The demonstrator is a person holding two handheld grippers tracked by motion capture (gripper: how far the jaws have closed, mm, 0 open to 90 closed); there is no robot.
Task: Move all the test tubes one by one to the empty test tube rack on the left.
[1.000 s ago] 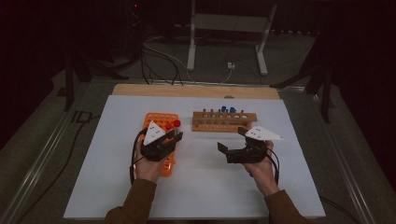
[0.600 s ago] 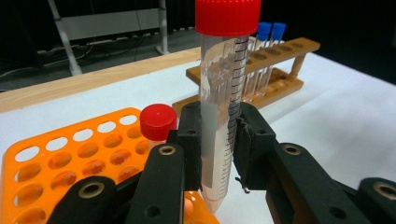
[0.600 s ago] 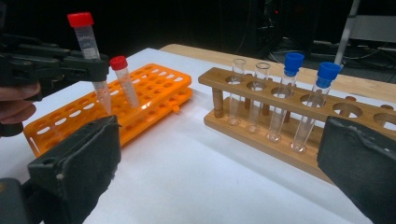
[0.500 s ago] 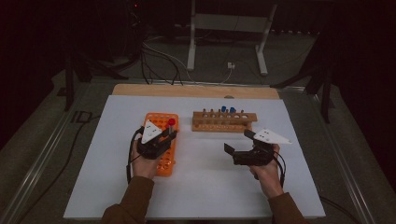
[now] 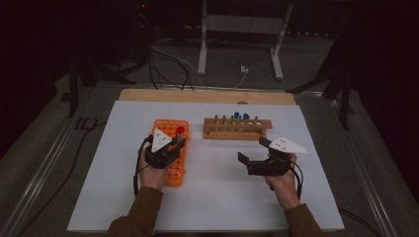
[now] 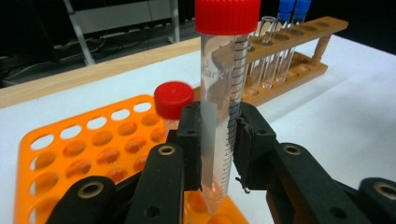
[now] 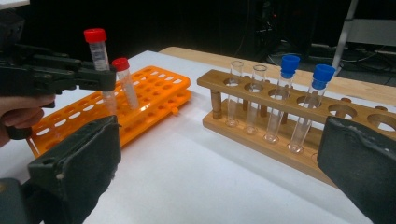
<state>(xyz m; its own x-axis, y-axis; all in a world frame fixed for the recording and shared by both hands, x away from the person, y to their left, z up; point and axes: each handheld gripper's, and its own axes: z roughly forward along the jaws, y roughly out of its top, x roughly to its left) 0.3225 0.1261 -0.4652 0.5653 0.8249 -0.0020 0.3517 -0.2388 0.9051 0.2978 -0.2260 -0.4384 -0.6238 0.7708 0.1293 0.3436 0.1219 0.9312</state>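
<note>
My left gripper [image 6: 218, 140] was clamped on a red-capped tube [image 6: 223, 100], held upright with its tip just above the near holes of the orange rack [image 6: 56, 154]. My right gripper [image 7: 219, 172] stood open and empty, well apart to the right, so the left was nearer.

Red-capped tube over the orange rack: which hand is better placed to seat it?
Left. The left tool is shut on the red-capped tube, its tip just above the orange rack. The right tool is open, off beside the wooden rack.
</note>
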